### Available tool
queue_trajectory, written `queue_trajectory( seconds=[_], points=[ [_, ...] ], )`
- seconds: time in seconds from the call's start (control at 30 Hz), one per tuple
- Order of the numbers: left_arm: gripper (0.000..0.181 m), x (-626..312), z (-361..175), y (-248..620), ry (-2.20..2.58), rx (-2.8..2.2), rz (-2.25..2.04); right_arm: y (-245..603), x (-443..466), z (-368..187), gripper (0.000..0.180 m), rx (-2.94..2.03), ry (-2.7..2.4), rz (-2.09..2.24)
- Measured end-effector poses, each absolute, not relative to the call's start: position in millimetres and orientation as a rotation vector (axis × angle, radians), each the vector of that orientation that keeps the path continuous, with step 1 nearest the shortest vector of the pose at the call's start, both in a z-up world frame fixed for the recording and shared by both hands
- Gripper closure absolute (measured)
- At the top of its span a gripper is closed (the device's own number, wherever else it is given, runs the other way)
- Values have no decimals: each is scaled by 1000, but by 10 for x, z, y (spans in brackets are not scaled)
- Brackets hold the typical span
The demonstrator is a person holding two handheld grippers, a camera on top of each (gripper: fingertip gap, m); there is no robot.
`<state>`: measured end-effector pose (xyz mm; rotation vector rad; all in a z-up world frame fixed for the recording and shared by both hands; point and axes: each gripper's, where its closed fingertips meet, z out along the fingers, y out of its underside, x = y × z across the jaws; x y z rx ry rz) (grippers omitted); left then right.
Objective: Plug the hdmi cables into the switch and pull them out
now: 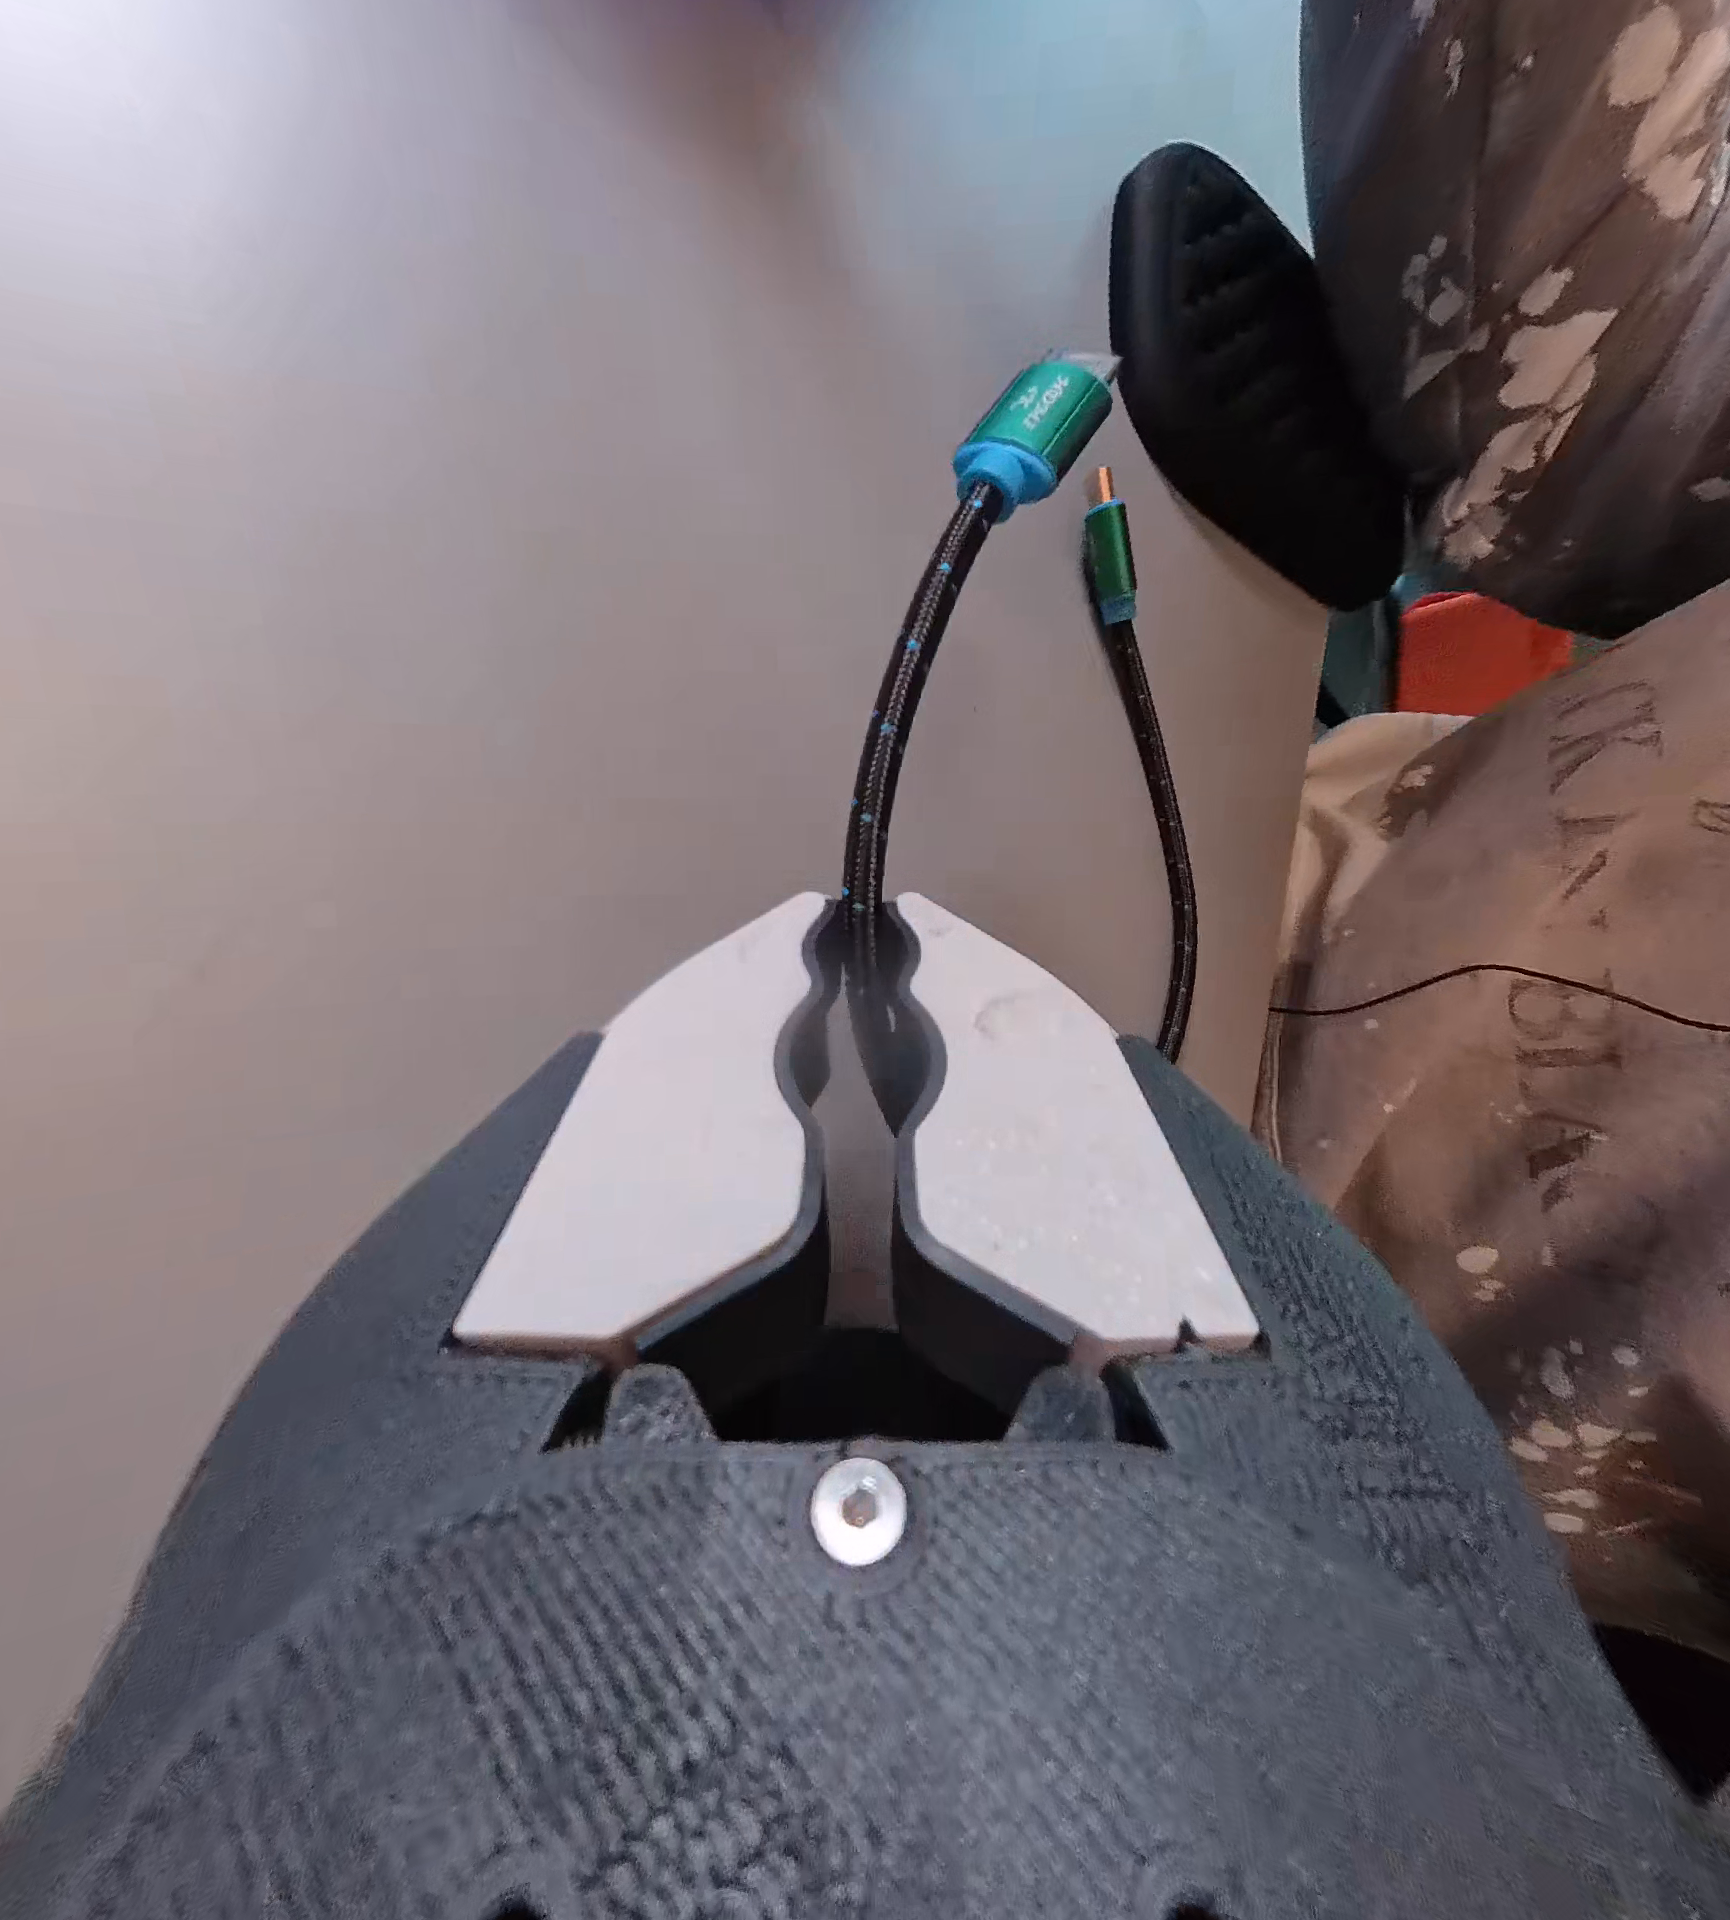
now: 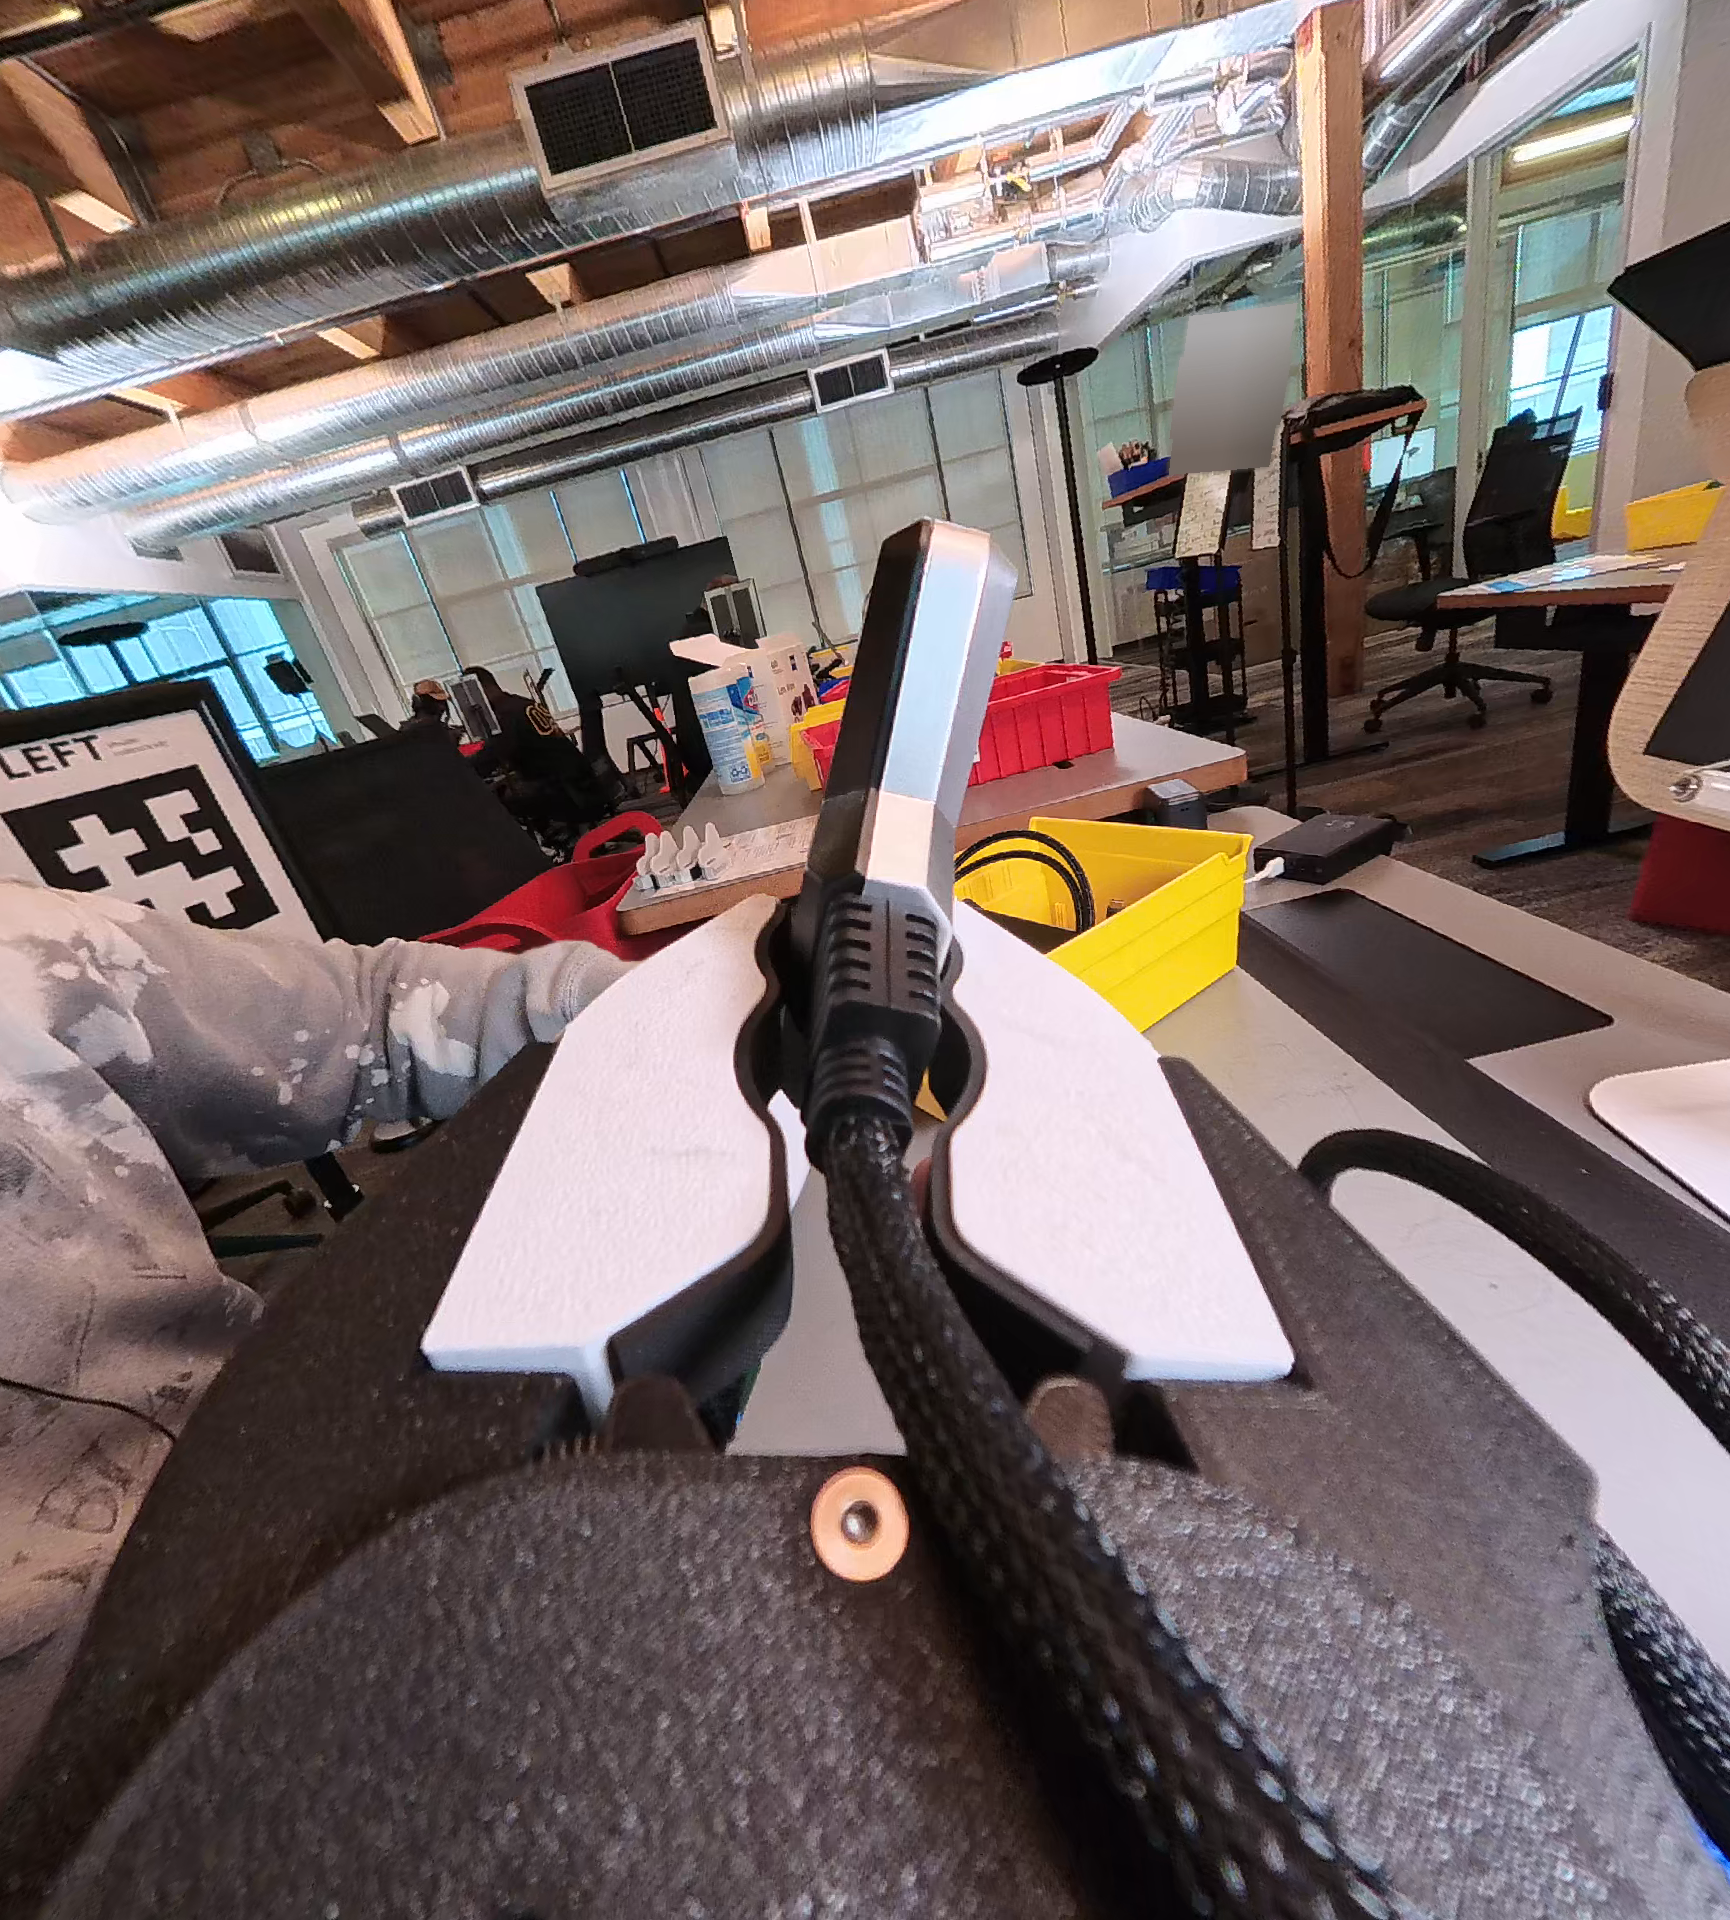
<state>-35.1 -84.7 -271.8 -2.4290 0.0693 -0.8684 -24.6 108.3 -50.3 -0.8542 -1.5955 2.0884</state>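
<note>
While both cameras look up and away from the work, the largest thing in the right wrist view is the grey surface (image 2: 1360, 1060) running off to the right of the right gripper (image 2: 866, 971). That gripper has its white fingers (image 2: 632, 1143) drawn narrow around the ribbed black strain relief of a thick braided black cable (image 2: 954, 1382), which trails back over the gripper body and loops out to its right. Straight beyond the fingertips, the black and silver hdmi switch (image 2: 908, 707) rises from the held cable, tilted slightly right, off the surface. A yellow bin (image 2: 1152, 914) sits on the surface just right of the switch's lower end; a person's mottled grey sleeve (image 2: 248, 1029) reaches in from the left.

Against a pale wall, the left gripper (image 1: 861, 914) pinches a thin braided hdmi cable (image 1: 887, 707) at its very tips, nearly closed. Above the gripper the cable arcs up and right to a green connector (image 1: 1037, 416) with a blue collar, its metal end near a black curved part. Just right of that cable hangs a second, smaller green plug (image 1: 1105, 545) with a gold tip.
</note>
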Motion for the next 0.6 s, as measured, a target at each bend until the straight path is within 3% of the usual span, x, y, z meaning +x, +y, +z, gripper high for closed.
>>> queue_trajectory(
  seconds=[0.13,0.37,0.6],
  points=[
    [172,-344,-2916,-887,28,-2465,-921,1096,-257,-521,156,-863,-1595,2091],
    [146,-527,-2894,-708,220,-2531,-543,1121,-276,-543,156,-874,-1591,2093],
    [147,-289,-2888,-311,498,-2529,-600,1114,-266,-543,156,-871,-1597,2095]
  ],
)
